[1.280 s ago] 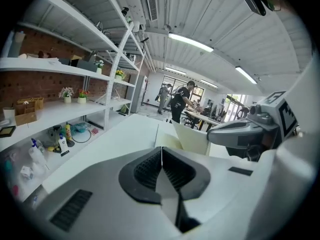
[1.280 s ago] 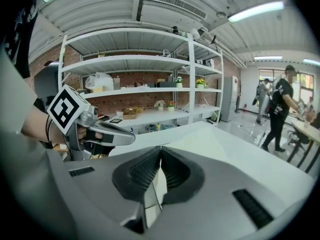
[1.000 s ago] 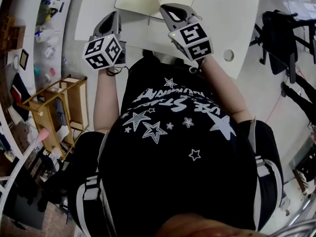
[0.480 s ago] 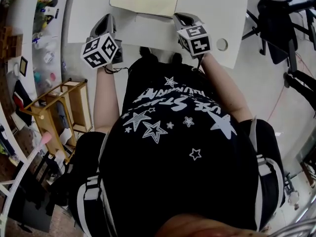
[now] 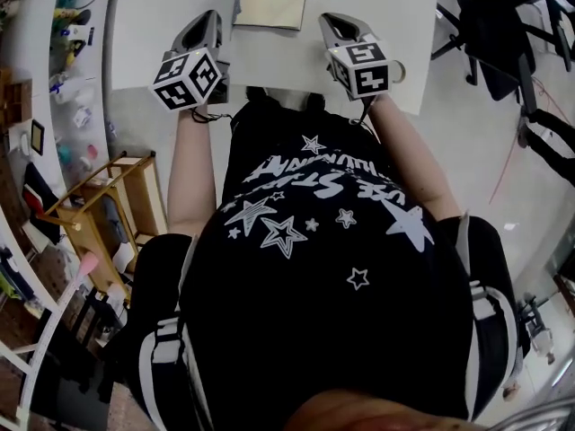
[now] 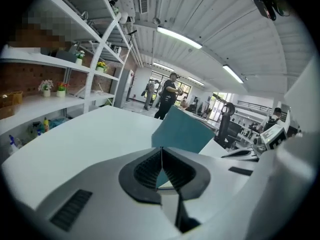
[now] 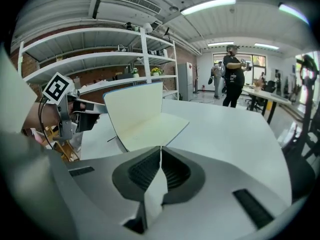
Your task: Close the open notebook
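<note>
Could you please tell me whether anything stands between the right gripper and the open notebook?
Nothing visible does. Only bare white table lies between the shut right gripper and the notebook, whose left half stands raised. The left gripper is at the notebook's other side.

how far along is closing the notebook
Half done: the notebook has its teal cover standing up, the other half flat on the table. Nothing is in hand: the left gripper and right gripper are both shut, empty and off it. Left: bring the cover down flat.
</note>
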Demonstrator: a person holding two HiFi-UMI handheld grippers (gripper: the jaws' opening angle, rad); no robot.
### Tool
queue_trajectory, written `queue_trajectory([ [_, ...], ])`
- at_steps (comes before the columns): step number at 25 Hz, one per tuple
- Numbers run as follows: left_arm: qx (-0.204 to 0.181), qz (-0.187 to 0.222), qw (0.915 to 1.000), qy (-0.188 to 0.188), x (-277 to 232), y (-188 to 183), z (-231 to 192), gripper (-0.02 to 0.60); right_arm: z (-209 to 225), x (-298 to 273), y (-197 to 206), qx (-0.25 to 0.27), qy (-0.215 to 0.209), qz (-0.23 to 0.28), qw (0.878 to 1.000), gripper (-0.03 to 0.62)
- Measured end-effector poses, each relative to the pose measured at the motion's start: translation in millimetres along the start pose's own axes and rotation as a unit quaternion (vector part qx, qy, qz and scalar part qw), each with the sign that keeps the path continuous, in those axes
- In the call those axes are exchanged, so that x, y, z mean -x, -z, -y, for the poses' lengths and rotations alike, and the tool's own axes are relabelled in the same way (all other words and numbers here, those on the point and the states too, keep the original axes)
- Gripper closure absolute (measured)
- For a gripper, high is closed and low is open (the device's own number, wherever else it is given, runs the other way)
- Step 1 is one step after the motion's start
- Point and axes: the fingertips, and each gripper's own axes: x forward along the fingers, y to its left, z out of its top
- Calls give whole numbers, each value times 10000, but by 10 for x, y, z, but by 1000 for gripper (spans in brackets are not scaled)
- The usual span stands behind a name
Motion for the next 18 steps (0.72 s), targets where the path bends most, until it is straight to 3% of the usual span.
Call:
queue_trajectory([
  [5, -196, -346, 9978, 529, -233, 165, 446, 568, 186, 154, 12, -126, 201, 107, 9997, 580],
  [10, -248, -785, 9936, 780, -404, 449, 760, 568, 414, 336, 18, -247, 384, 199, 9988, 580],
  [18, -447, -1380, 9883, 474, -632, 855, 905, 569, 800, 644, 228, -339, 460, 216, 9981, 580],
])
